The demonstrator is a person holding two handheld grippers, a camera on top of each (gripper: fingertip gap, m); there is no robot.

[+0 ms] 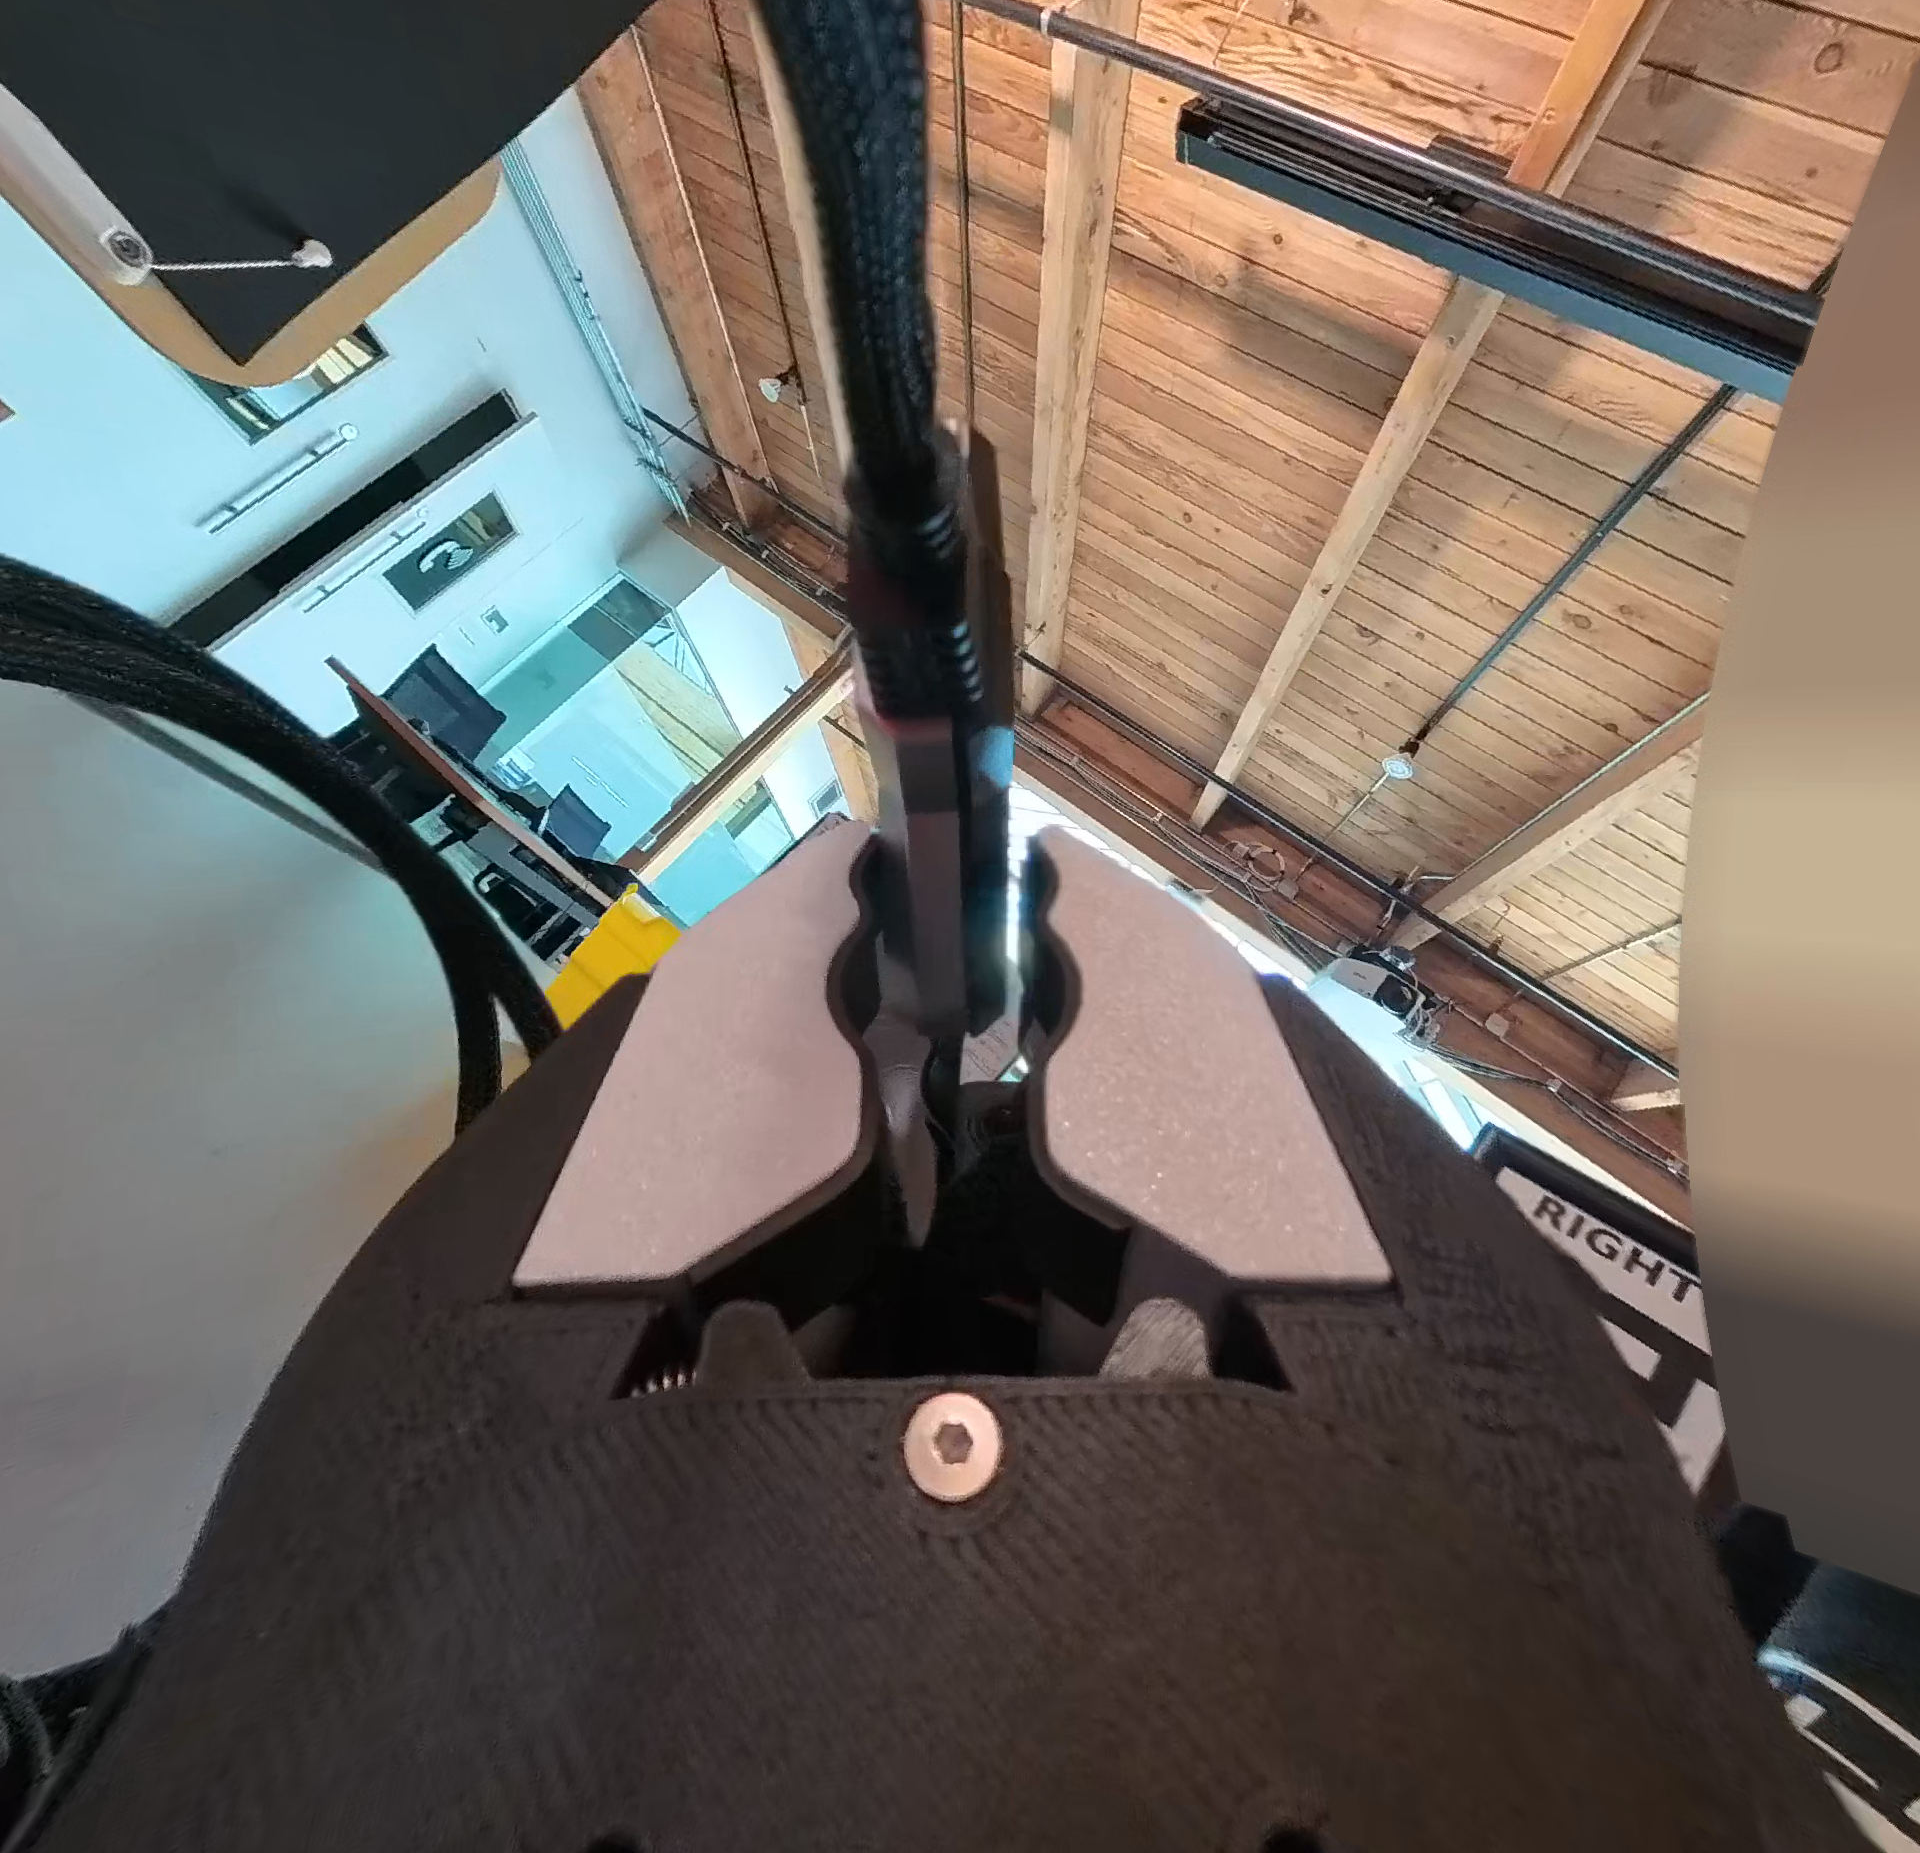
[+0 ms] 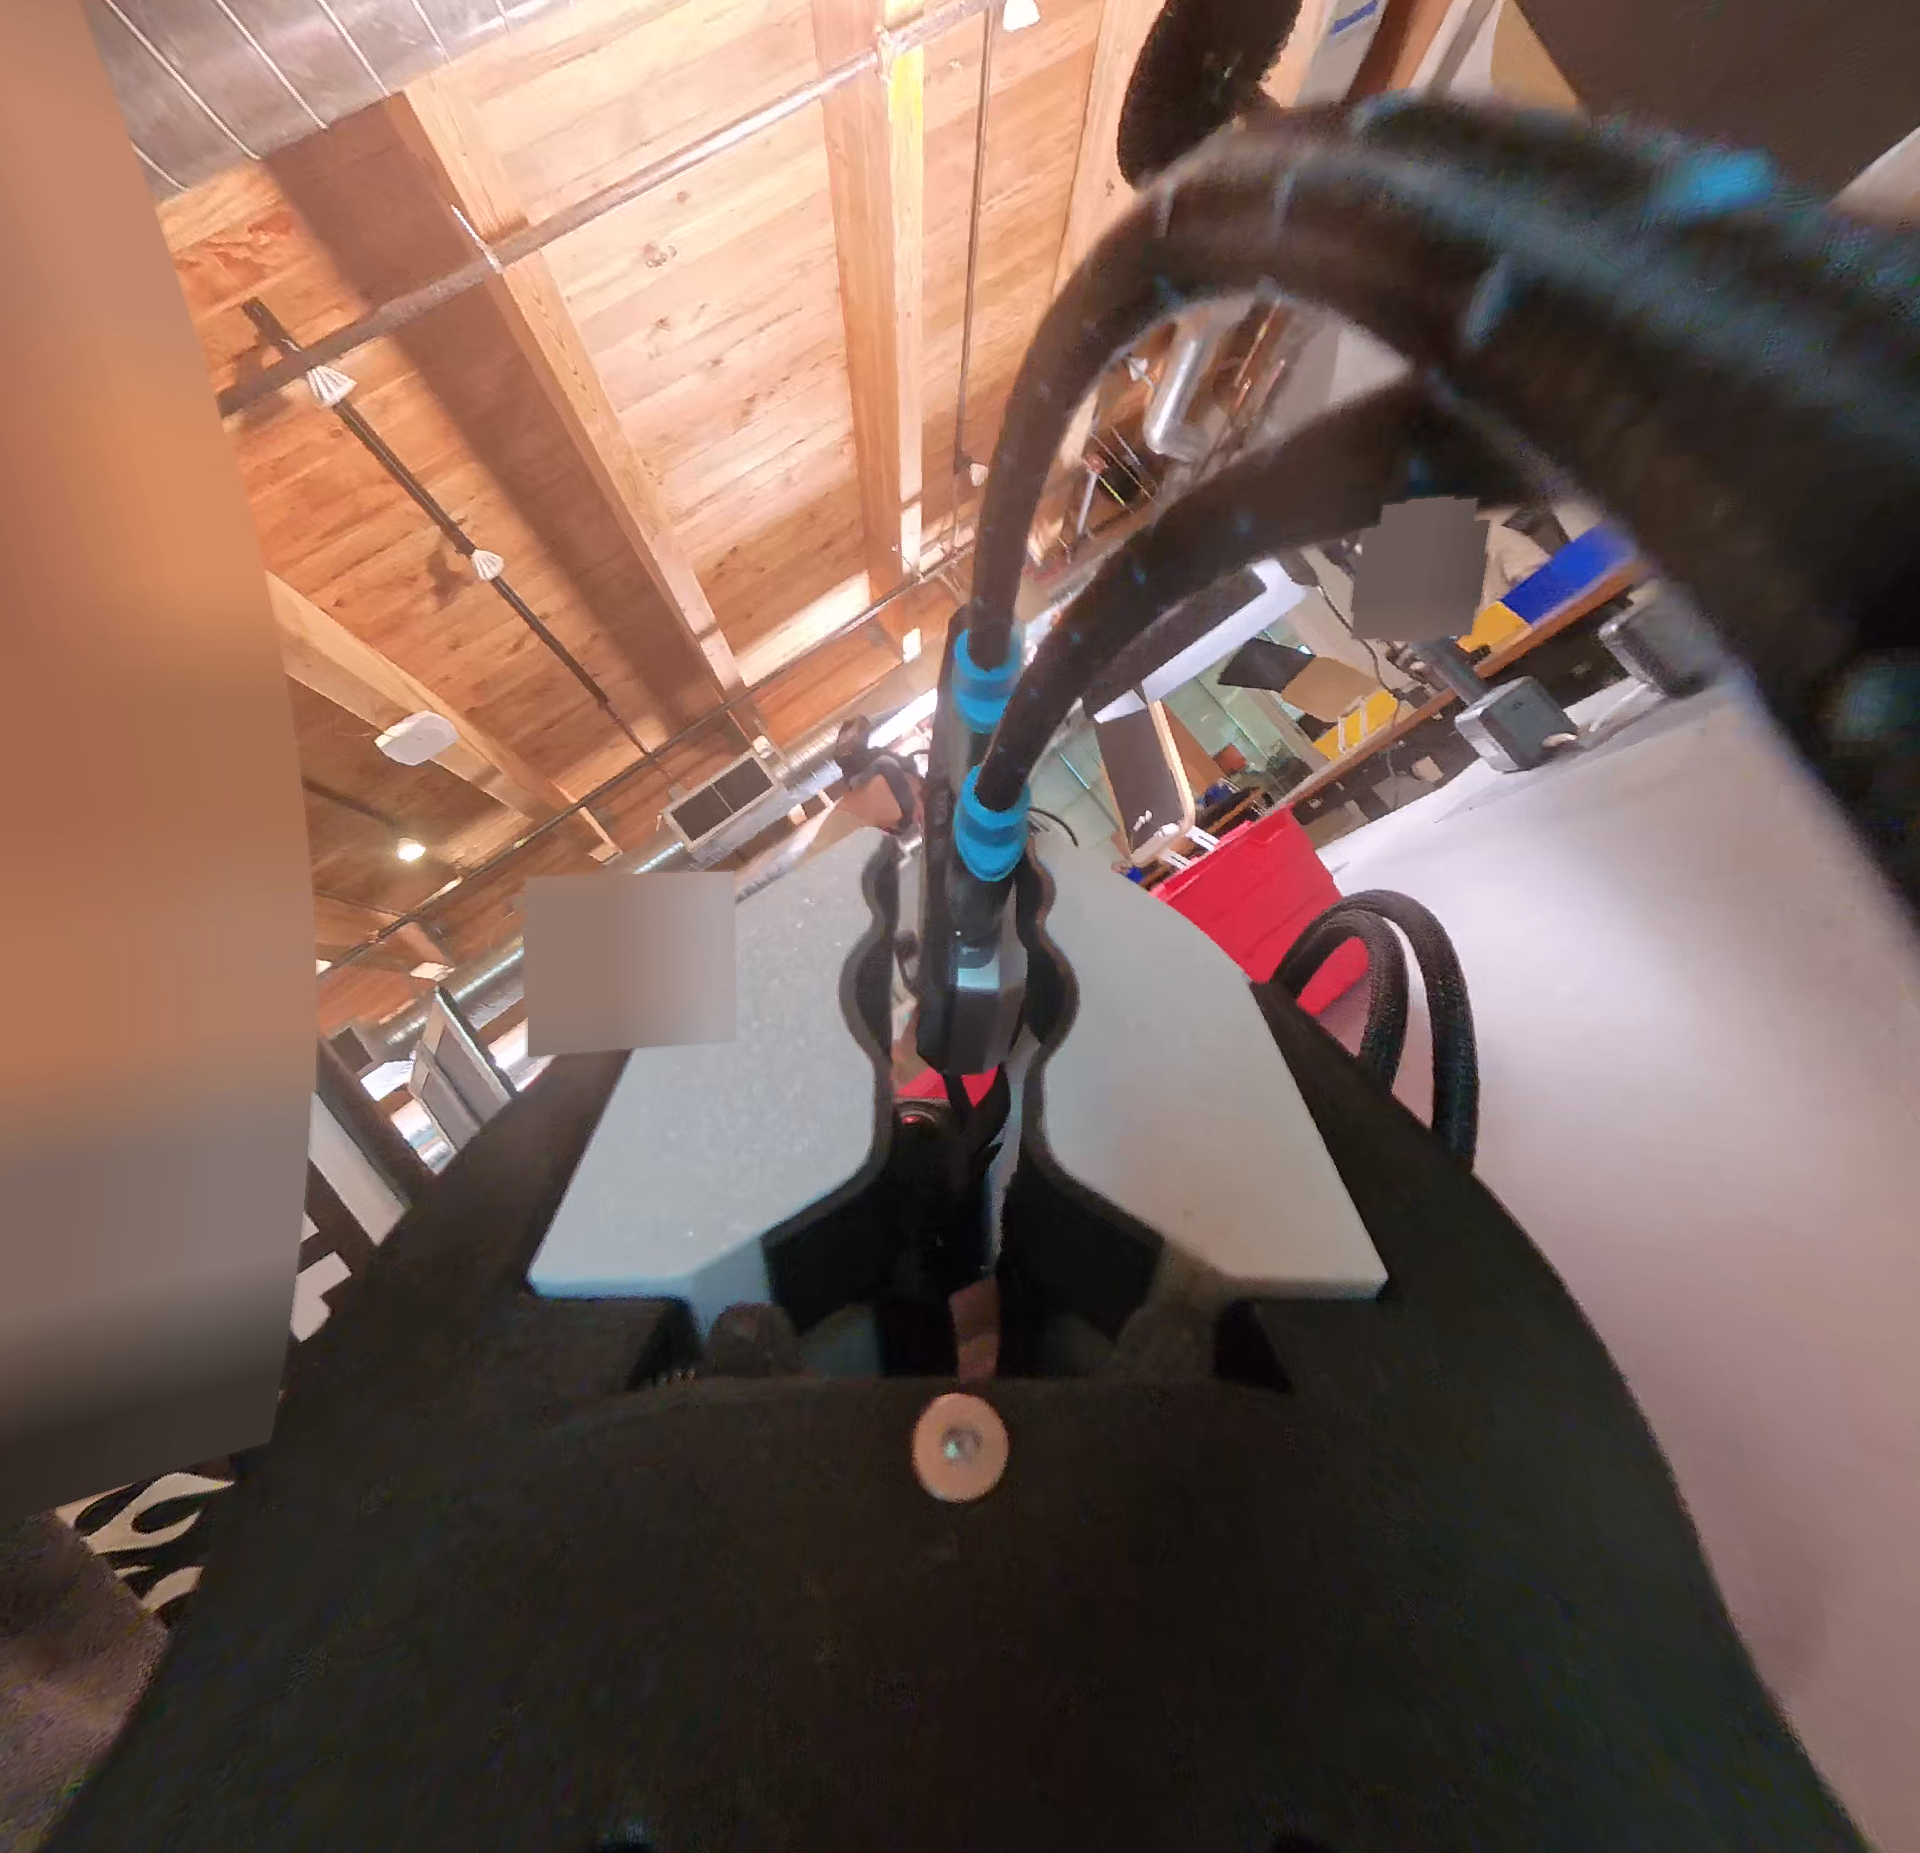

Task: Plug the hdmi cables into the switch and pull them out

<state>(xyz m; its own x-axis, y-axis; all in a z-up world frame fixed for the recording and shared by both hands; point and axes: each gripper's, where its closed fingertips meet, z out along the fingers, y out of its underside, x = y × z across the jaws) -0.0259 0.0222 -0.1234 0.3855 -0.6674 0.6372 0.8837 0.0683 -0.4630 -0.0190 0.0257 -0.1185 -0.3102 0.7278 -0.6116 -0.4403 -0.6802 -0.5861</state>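
Left wrist view: my left gripper [image 1: 948, 946] clamped narrow on dark HDMI plug [image 1: 935, 858], pads touching its sides. Plug's long axis runs away from me, black braided cable [image 1: 847, 193] continuing far, upward. Camera tilted at wooden plank ceiling [image 1: 1299, 432]; white wall [image 1: 343, 473] left.

Right wrist view: my right gripper [image 2: 961, 956] pinching black connectors [image 2: 966, 1003] with blue collars [image 2: 982, 827], pointing toward me. Their cables [image 2: 1013, 515] arch far, then right. Wooden ceiling [image 2: 644, 369] above; grey floor [image 2: 1621, 951], red bin [image 2: 1252, 899] right.

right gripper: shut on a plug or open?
Shut: right gripper pads pinch the blue-ringed HDMI plug; its braided cable arcs upward.
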